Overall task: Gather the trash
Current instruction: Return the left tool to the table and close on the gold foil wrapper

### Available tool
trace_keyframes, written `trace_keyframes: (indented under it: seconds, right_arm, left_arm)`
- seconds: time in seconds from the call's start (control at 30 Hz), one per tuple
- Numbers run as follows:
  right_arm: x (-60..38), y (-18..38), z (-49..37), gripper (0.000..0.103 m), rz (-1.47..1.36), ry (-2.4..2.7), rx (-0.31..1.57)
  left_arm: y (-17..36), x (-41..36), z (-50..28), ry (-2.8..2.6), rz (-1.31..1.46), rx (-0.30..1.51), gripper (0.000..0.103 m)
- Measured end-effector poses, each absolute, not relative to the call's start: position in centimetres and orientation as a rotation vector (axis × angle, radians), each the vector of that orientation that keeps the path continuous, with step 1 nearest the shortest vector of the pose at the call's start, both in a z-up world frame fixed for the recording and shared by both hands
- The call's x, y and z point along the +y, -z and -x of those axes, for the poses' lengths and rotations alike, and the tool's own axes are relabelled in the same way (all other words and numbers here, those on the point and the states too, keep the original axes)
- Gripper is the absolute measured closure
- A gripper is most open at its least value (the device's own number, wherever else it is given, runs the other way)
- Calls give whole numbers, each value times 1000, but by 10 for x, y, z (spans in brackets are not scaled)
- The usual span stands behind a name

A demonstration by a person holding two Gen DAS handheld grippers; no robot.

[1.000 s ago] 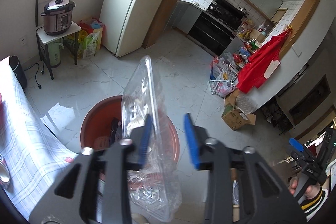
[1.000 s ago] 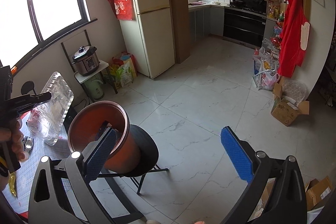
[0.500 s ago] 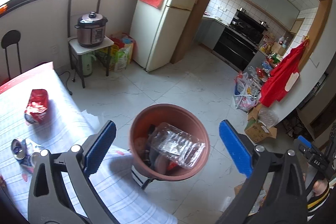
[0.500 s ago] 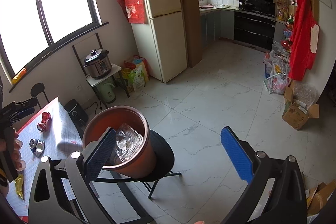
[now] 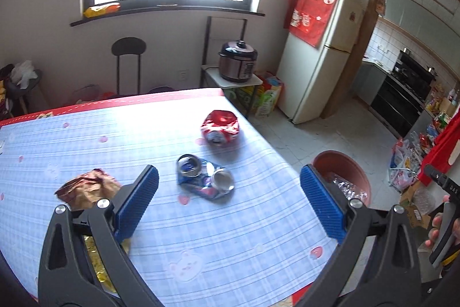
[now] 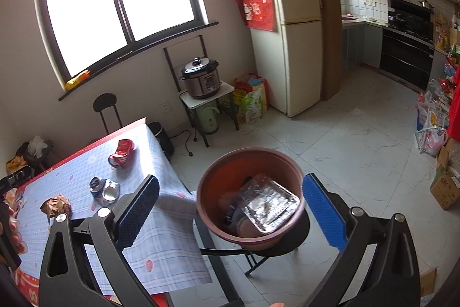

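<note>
The left hand-held gripper [image 5: 228, 202] hangs over the tabletop [image 5: 230, 243] with its blue pads spread wide and nothing between them; its jaws have just been opening. Under its left finger, at about 8 o'clock, lies a gold wrapper [image 5: 99, 264], mostly hidden, and just beyond that a crumpled brown wrapper [image 5: 86, 187]. Between the pads, at 12 o'clock, rests a flattened blue can [image 5: 204, 177], and farther along the same line a crushed red can [image 5: 220, 127] near the table's far edge. The right hand-held gripper [image 6: 230, 205] is likewise spread and empty, pointing down at a reddish-brown bin [image 6: 250, 197] that stands on a dark stool [image 6: 287, 241] beside the tabletop's corner. Inside the bin lies a clear plastic tray [image 6: 267, 203] on top of darker rubbish, perhaps packaging. Beyond, at 11 o'clock, a pressure cooker [image 6: 199, 78] sits on a small stand, and a fridge [image 6: 293, 39] stands at 1 o'clock.
</note>
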State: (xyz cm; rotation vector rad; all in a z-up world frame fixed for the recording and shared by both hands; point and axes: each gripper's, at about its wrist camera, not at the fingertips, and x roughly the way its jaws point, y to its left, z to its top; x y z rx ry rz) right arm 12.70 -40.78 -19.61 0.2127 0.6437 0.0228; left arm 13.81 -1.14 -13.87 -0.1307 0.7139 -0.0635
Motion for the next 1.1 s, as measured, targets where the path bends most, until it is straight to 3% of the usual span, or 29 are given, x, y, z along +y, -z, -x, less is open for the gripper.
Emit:
trace_keyframes:
  seconds: [0.57,1.1]
  right_arm:
    - [-218,188,-158,5,-22,-298,692]
    - [-122,214,-157,5,40,-352,824]
  left_arm:
    - [169,180,-11,-299,326,717,6]
    - [257,212,-33,-77,361,919,7]
